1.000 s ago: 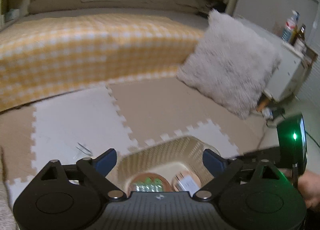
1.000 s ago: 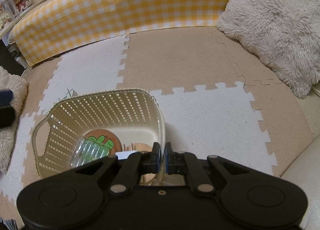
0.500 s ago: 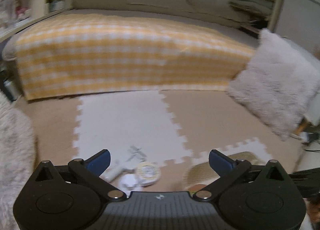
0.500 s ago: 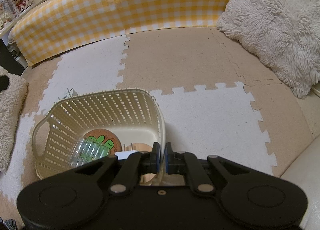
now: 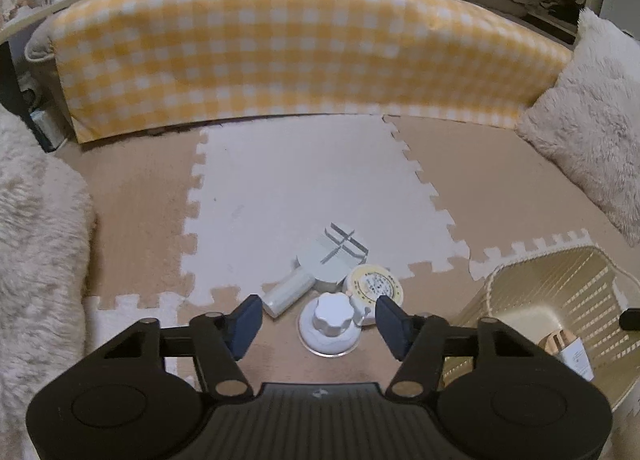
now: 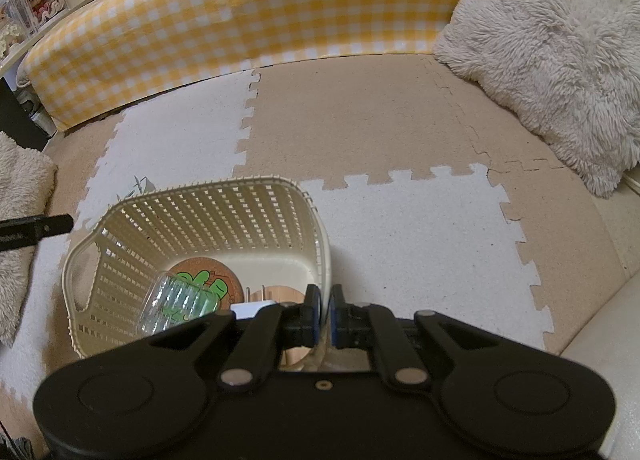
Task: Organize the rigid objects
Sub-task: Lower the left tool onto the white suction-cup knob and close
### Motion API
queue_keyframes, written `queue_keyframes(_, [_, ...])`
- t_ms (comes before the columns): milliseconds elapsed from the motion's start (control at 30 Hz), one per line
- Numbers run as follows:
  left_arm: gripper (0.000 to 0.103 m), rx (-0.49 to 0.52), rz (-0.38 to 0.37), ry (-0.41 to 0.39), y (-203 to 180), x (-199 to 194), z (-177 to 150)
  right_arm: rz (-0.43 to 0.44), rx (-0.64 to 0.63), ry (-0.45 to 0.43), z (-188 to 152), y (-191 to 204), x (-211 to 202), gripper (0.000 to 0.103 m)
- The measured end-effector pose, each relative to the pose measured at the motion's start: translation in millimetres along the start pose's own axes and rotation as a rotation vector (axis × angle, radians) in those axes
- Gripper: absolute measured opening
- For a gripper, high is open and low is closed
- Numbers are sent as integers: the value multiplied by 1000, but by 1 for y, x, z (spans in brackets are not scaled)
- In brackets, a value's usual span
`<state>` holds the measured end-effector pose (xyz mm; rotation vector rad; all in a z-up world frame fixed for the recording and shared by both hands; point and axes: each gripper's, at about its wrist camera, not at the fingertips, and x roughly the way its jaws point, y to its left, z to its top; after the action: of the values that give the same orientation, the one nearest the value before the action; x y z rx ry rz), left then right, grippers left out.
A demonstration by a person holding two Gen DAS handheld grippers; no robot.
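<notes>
A: Which step is in hand?

B: Pick-up of the next loose item. The white knob [image 5: 334, 314] on its round clear base lies on the mat [image 5: 312, 180], just left of the basket [image 5: 560, 280]. The left gripper [image 5: 318, 322] straddles it; its jaws have just been closing, the pads stand apart and clear of the knob, nothing grasped.

A: What else lies beside the basket?

B: A yellow-labelled round tin [image 5: 374, 284] touches the knob's far right side. A white handled tool [image 5: 316, 268] lies just beyond, nearer the checked bed edge [image 5: 300, 48]. Its exact type cannot be told from this view.

A: And the right gripper [image 6: 325, 308]?

B: Clenched on the basket rim [image 6: 325, 252], apparently steadying it.

A: What does the next move call for?

B: Probably lower, close on the knob, lift, then carry right over the basket wall. The right pad sits close to the tin, so a nudge is likely.

A: Room?

B: Open mat beyond the basket; a fluffy cushion [image 6: 560, 52] lies well apart.
</notes>
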<state>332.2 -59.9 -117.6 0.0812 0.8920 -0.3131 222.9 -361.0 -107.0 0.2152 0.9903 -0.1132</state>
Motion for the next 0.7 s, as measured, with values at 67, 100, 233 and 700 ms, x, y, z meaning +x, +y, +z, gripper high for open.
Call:
queue_keyframes(67, [54,11,-11,4,0,5,-3,0,0,0,0,0,0,6])
queue_keyframes(100, [52,20,-10,4,-1,8,-4,0,0,0,0,0,0,6])
queue_keyframes(233, [38,50,-1,6,-4,18,-7,-1,-1,0,0,0,0,6])
queue_keyframes(700, [28,122,-3,20,-16,46,-12,-2,-4,1,0,0,0,6])
